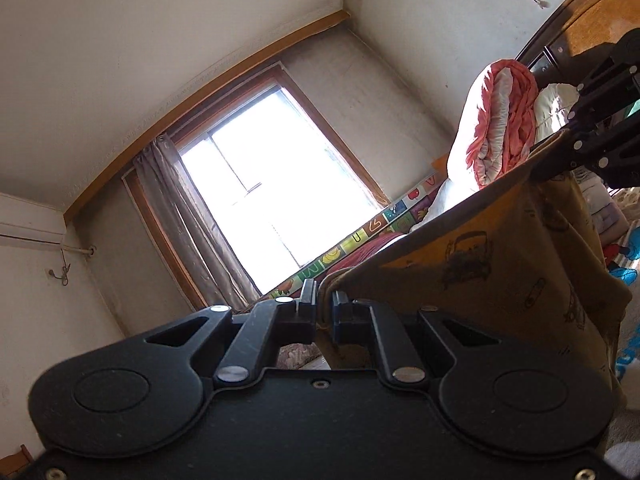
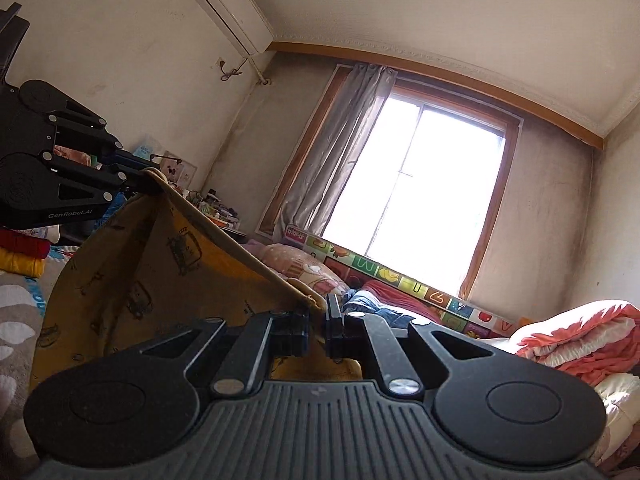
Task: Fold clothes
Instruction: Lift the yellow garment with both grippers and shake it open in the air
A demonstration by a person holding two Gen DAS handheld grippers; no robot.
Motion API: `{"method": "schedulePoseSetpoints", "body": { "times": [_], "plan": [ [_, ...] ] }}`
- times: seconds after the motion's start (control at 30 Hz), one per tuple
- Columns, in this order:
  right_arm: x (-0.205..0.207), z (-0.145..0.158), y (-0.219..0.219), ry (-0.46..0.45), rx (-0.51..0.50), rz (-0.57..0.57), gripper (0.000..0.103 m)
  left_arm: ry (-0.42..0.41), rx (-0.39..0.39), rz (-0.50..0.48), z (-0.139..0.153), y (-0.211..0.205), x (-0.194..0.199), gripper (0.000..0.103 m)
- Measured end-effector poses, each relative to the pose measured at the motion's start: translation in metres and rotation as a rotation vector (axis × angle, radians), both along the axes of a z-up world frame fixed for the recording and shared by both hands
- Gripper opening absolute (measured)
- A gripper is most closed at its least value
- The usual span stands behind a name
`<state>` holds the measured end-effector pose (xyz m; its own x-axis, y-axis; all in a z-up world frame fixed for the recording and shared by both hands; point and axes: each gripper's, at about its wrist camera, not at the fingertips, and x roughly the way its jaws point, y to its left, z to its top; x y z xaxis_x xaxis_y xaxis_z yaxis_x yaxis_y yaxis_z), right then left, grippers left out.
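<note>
A mustard-yellow garment (image 1: pixel 492 264) printed with small cars hangs in the air, stretched between both grippers. My left gripper (image 1: pixel 325 306) is shut on one corner of its top hem. My right gripper (image 2: pixel 318 310) is shut on the other corner of the yellow garment (image 2: pixel 152 264). In the left wrist view the right gripper (image 1: pixel 560 160) shows at the upper right, pinching the cloth. In the right wrist view the left gripper (image 2: pixel 140 184) shows at the left, pinching the far corner. The cloth droops below the taut hem between them.
A bright window (image 2: pixel 420 196) with a grey curtain (image 2: pixel 332 152) faces me. Below lies a bed with a pink and white quilt (image 2: pixel 592 340), a red blanket (image 2: pixel 396 296) and an alphabet mat (image 2: pixel 400 276). Folded red and yellow clothes (image 2: pixel 22 252) sit at the left.
</note>
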<state>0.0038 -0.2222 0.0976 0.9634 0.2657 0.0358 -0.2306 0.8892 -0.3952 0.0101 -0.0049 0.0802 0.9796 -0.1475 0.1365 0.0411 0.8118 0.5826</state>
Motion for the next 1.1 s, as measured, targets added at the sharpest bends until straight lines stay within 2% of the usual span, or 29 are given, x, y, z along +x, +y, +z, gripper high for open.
{"method": "schedulePoseSetpoints", "body": {
  "times": [0.2,0.4,0.63,0.8,0.93,1.1],
  "plan": [
    [-0.016,0.012,0.001,-0.029,-0.039,0.012,0.008,-0.013,0.007,0.007,0.000,0.004,-0.017,0.007],
    [-0.038,0.011,0.002,-0.028,-0.043,0.036,0.008,-0.002,-0.002,0.006,-0.006,0.001,-0.034,0.007],
    [-0.041,0.020,-0.001,-0.009,-0.028,0.060,0.008,0.013,0.006,0.006,-0.003,-0.004,-0.041,0.007],
    [-0.043,0.023,-0.003,-0.005,-0.048,0.064,0.008,0.039,0.011,0.011,-0.002,-0.007,-0.032,0.007],
    [-0.038,0.013,-0.003,0.034,-0.076,0.065,0.008,0.101,0.010,0.023,-0.019,-0.004,-0.002,0.007],
    [0.008,-0.009,0.006,0.129,-0.104,0.064,0.008,0.197,0.017,0.047,-0.048,-0.003,0.048,0.007]
  ]
}}
